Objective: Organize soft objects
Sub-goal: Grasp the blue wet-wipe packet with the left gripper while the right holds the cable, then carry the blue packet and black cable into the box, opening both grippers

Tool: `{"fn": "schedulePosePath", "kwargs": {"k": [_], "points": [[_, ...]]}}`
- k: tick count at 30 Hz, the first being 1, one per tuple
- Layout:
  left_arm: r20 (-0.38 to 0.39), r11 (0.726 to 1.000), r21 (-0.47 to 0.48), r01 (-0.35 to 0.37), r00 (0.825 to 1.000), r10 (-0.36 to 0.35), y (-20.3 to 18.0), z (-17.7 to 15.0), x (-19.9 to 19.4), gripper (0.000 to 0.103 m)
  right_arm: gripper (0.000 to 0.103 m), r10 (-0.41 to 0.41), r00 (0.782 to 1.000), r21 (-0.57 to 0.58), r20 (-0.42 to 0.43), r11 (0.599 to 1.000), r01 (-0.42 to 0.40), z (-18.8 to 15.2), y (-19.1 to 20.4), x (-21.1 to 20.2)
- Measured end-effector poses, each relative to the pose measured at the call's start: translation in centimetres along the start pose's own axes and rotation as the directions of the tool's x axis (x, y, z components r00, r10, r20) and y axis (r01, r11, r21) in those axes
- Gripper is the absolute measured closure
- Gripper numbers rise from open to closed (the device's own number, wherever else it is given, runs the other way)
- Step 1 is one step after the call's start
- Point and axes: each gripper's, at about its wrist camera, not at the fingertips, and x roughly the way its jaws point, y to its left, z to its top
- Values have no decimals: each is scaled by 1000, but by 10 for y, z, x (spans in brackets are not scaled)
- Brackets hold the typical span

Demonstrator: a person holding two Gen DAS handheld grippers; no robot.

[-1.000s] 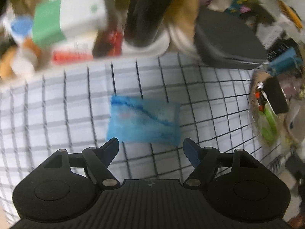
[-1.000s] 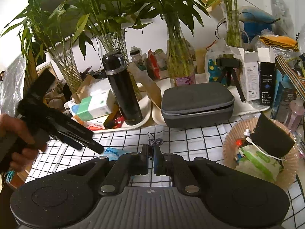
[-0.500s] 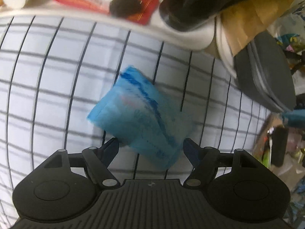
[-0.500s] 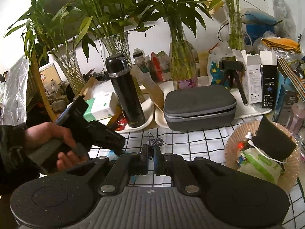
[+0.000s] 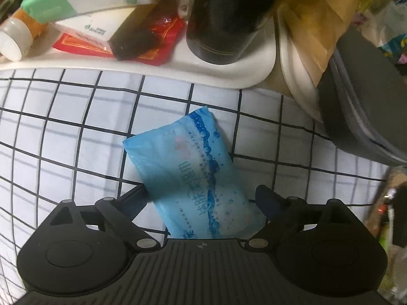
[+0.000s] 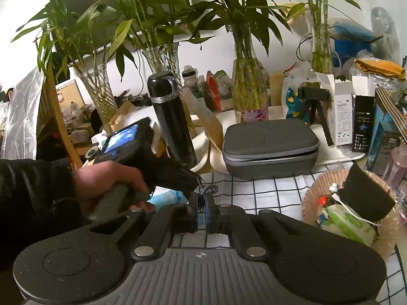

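**Tissue pack now between my left fingers**

Descent is what has changed: a second ago my left gripper (image 5: 202, 197) looked at the blue tissue pack (image 5: 193, 175) from higher up, with the whole pack lying beyond the fingertips. Now I have come down over it and rolled my wrist, so the pack runs slantwise into the gap, its far corner pointing toward the white tray (image 5: 229, 73) and its near end hidden under the gripper body. My left jaws are opening as I go, wider than they stood a moment back, and the pack lies between them on the checked cloth (image 5: 63, 132). The left fingertip (image 5: 137, 198) seems just to meet the pack's edge, though shadow makes that hard to judge; the right one stands clear of it. I take this to mean the reach is nearly done and closing on the soft pack is what remains.

My right gripper (image 6: 202, 209) has not moved: narrow, fingers nearly together, nothing between them. In its view my left hand (image 6: 109, 185) works at the left, with the woven basket (image 6: 318, 193) well to the right.
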Motion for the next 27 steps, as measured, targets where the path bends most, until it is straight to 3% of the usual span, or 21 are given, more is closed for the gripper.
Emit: {"fn": "schedulePosePath", "kwargs": {"k": [4,6,14,20,27], "points": [[18,997,30,-77,997,77,-17,-4,4,11,96,-6,1000,-2,-1,1000,6,0,0,0],[26,994,38,-105,994,104,-20,-5,3,18,96,-10,1000,-6,-2,1000,10,0,0,0],[22,989,83,-122,992,120,-20,-14,-6,30,96,-25,999,-10,-21,1000,25,-1,-1,1],[103,986,147,-84,992,69,4,-21,-49,31,96,-35,999,-15,-28,999,34,-2,2,2],[236,968,247,-47,972,-13,23,-38,-130,31,96,-63,998,-118,31,991,67,-1,23,-9]]}}
